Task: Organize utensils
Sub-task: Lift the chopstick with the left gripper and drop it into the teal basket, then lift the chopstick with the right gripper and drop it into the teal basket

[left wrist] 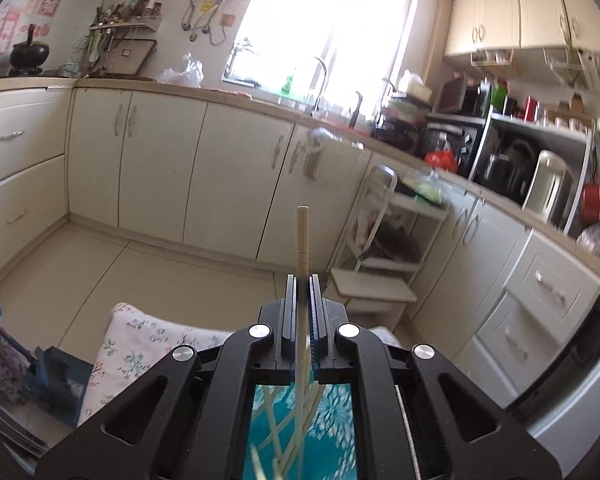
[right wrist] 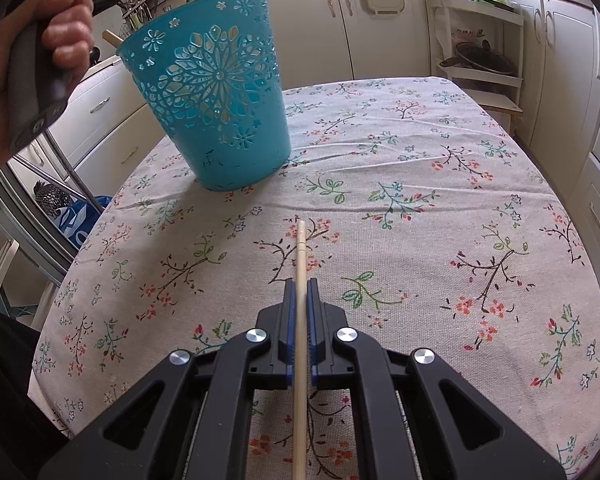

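Roughly, by size:
Table: round top under a pale floral tablecloth (right wrist: 420,152), cream kitchen cabinets (left wrist: 160,168) behind it.
Basket: turquoise plastic bucket-shaped holder (right wrist: 216,104) with cut-out flower pattern, standing upright on the cloth at the far left of the table. One wooden stick end pokes above its rim on the left side.
Person's hand (right wrist: 60,36): wrapped round a grey grip at upper left, above and beside the basket.
Right gripper (right wrist: 300,284): black, blue pads, clamped on a pale wooden chopstick (right wrist: 301,248) that runs lengthwise between the fingers; tip points out over the cloth, well short of the basket.
Left gripper (left wrist: 302,280): same build, clenched on a second pale wooden chopstick (left wrist: 302,236), its end aimed toward the cabinets. Under the gripper body, turquoise flower pattern with several pale sticks crossing.
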A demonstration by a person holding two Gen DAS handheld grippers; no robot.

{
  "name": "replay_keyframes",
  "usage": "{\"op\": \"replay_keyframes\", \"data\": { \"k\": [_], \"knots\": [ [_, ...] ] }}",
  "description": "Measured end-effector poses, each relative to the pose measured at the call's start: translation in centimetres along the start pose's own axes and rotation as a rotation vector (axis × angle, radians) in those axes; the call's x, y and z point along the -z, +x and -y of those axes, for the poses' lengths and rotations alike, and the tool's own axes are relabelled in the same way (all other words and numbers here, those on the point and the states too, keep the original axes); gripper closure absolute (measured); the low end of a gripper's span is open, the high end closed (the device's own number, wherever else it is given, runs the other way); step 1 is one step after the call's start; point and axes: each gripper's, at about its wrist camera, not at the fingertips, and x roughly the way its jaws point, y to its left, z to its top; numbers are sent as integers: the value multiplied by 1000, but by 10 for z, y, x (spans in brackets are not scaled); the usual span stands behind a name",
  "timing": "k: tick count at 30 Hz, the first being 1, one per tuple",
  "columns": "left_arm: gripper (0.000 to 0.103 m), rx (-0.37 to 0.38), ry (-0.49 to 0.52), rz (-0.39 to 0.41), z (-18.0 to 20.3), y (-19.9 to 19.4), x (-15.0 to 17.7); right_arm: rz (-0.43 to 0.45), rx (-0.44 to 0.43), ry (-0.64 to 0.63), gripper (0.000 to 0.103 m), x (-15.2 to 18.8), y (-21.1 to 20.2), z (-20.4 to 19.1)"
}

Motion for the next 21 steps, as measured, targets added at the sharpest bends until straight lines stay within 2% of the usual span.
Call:
{"op": "replay_keyframes", "data": {
  "k": [2,4,5,6,7,9,12,16,19,21],
  "knots": [
    [96,-16,47,-59,4,-2,9,0,0,0,97,0,0,0],
    [77,-54,105,-123,8,-6,19,-1,0,1,97,0,0,0],
    [54,-78,127,-137,8,-9,23,-2,-1,2,97,0,0,0],
    [36,-115,150,-141,8,-16,27,-2,-3,5,97,0,0,1],
    [32,-157,176,-131,8,-26,32,-2,-4,6,97,0,0,1],
    [20,-193,197,-118,3,-45,35,-3,-11,7,95,0,-1,1],
    [9,-239,165,-101,-17,-76,39,-13,-45,28,91,-2,-1,5],
    [8,-291,14,-135,-65,-102,45,-62,-38,29,91,-10,2,4],
    [8,-315,-126,-195,-102,-107,53,-91,13,-40,91,-14,4,-6],
    [8,-328,-150,-203,-112,-109,56,-96,71,-125,94,-11,4,-16]
  ]
}}
